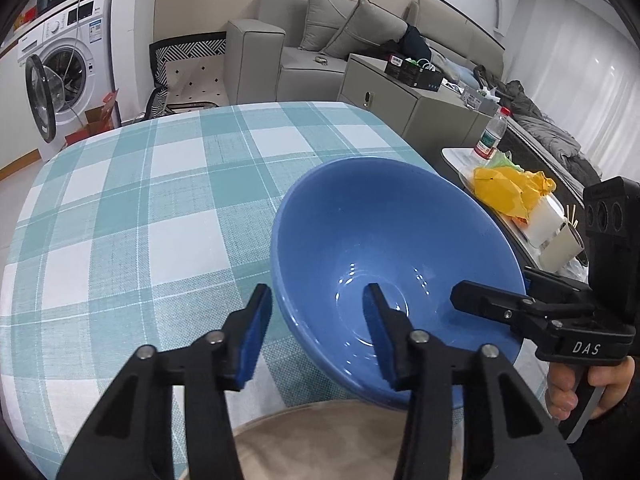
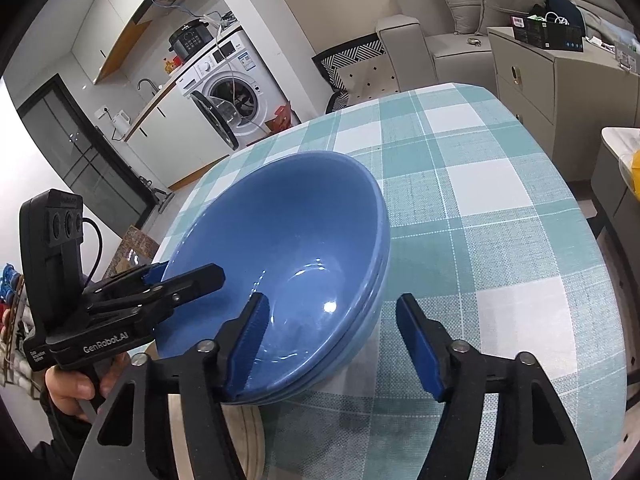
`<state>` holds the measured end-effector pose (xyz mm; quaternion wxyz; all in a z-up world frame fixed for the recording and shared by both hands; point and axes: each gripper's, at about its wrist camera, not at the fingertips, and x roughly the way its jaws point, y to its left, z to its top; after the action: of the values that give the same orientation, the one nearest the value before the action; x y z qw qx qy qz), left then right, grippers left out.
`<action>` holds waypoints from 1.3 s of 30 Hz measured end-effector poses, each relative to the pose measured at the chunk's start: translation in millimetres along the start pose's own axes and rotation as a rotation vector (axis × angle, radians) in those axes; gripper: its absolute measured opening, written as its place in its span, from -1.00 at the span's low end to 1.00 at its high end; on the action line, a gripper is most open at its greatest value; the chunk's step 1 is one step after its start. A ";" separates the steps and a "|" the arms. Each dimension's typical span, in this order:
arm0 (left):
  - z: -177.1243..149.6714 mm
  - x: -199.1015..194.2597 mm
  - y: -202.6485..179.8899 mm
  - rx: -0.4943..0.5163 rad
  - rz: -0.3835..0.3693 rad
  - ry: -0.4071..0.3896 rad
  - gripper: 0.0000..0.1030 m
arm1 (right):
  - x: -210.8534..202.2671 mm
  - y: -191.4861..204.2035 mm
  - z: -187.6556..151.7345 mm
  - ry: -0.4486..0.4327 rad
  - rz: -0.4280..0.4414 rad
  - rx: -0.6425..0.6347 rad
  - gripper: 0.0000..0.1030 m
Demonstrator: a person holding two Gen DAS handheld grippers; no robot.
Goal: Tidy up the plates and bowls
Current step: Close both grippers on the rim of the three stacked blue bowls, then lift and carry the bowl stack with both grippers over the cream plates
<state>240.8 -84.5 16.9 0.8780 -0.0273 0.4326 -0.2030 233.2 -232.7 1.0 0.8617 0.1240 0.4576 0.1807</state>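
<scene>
**Mia:** What is closest to us?

**Ben:** The two claws. The left gripper [image 1: 318, 287] is partly open. One finger is inside the stack of blue bowls [image 1: 380, 240] and the other finger is outside it, so the bowl wall is between them. I cannot tell if the pads squeeze the wall.

**Mia:** And the other claw?

**Ben:** The right gripper [image 2: 333, 297] is about half open. It sits over the other side of the stack. One finger is inside, and the outside finger is a little away from the wall. It has hold of nothing.

**Mia:** Where are the bowls?

**Ben:** On the table [image 1: 140, 200], right at its near edge. One blue bowl sits inside another just like it.

**Mia:** Which way do they point?

**Ben:** The open mouth faces up and the small bottom is down on the checked cloth. They are round, so no side is longer than the other.

**Mia:** What else is on the table?

**Ben:** Only the green and white cloth, all the way to the far edge.

**Mia:** And past the table?

**Ben:** Past its right side is a yellow bag [image 1: 512, 192] with a bottle [image 1: 492, 132] behind it. Behind the table's far edge is a grey sofa [image 1: 320, 40]. Past its far left corner is a washing machine [image 1: 68, 64] with its door open.
</scene>
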 end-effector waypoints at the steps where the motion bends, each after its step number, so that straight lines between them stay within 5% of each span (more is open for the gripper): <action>1: -0.3 0.0 -0.8 0.003 -0.001 0.000 -0.13 | -0.1 1.0 -0.4 -0.004 -0.004 -0.007 0.20; 9: -0.9 -0.5 -4.7 0.015 0.019 -0.005 -0.27 | -2.5 4.4 -1.8 -0.028 -0.029 -0.022 0.06; 39: -3.7 -4.2 -16.3 0.054 0.090 -0.013 -0.31 | -8.6 9.9 -4.3 -0.049 -0.096 -0.063 -0.08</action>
<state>230.3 -97.4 21.4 0.8894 0.0145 0.4222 -0.1748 223.3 -227.2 8.8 0.8839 0.0793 0.4358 0.1503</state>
